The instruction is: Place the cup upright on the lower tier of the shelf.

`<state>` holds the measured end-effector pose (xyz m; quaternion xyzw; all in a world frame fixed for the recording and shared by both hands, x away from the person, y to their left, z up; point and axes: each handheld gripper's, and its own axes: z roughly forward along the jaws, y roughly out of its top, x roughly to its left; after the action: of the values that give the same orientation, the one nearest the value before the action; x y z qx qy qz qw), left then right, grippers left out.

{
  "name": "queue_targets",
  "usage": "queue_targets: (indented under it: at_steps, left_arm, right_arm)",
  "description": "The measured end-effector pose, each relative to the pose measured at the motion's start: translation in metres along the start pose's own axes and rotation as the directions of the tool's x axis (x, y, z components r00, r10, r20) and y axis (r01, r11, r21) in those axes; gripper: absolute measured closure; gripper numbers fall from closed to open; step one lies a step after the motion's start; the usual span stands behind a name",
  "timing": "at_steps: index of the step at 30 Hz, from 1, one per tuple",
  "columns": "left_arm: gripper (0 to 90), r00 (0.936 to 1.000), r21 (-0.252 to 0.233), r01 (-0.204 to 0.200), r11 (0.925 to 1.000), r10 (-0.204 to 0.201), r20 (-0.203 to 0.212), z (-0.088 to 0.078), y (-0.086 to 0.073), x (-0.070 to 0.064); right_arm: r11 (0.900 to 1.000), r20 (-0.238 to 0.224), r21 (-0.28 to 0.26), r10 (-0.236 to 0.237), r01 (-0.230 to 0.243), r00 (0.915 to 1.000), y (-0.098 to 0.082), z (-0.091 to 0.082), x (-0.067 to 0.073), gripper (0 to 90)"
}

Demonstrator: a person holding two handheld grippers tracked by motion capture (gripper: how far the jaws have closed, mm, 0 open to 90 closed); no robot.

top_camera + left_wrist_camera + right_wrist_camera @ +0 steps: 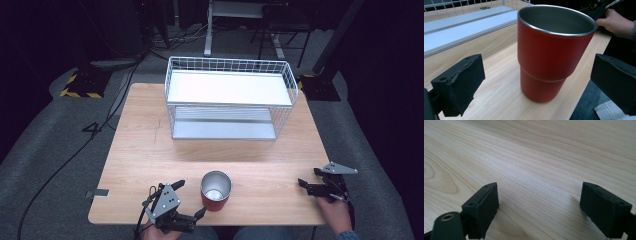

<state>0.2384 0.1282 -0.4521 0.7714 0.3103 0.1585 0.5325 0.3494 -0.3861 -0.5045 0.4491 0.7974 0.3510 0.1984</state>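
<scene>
Standing upright near the front edge of the table [150, 150], a red cup [215, 192] with a bare steel rim and steel inside is the thing nearest the person. Its wall is matte red, wide at the top, with a shallow step partway down below which the body narrows to a smaller base. Its long axis runs vertically, mouth open toward the ceiling, base flat on the wood; in the high view the shiny bottom shows down inside the mouth. In the left gripper view the cup [549, 52] sits between and a little beyond the two black jaws, touching neither. The left gripper [189, 199] lies just left of the cup at the front edge, jaws spread wide, one tip ahead of the cup's left side and the other beside its base. The right gripper [310, 179] rests near the table's right front corner, well apart from the cup, held by a hand [334, 210] with a dark sleeve at the wrist; its jaws are also spread, and in the right gripper view they [539, 202] frame bare wood grain with nothing between them. That hand [617, 23] shows past the cup in the left gripper view. Toward the far side of the table stands a white wire basket [229, 95] with a white upper shelf and a grey lower one, well apart from the cup.
</scene>
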Motion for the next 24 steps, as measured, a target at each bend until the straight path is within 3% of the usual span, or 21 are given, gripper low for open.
queue_targets:
  at_steps: [13,24]
  left_arm:
    - [0.0,0.9992,-0.024,0.017,0.9996,-0.017,0.037,0.022,-0.007,-0.010]
    - [0.0,0.9992,0.017,0.032,0.9993,-0.032,0.021,0.045,-0.017,-0.013]
  right_arm:
    - [1.000,-0.001,-0.002,-0.002,0.002,1.0000,0.000,0.000,0.000,16.1]
    - [1.000,-0.001,-0.001,-0.001,0.001,1.0000,0.000,0.000,0.000,16.1]
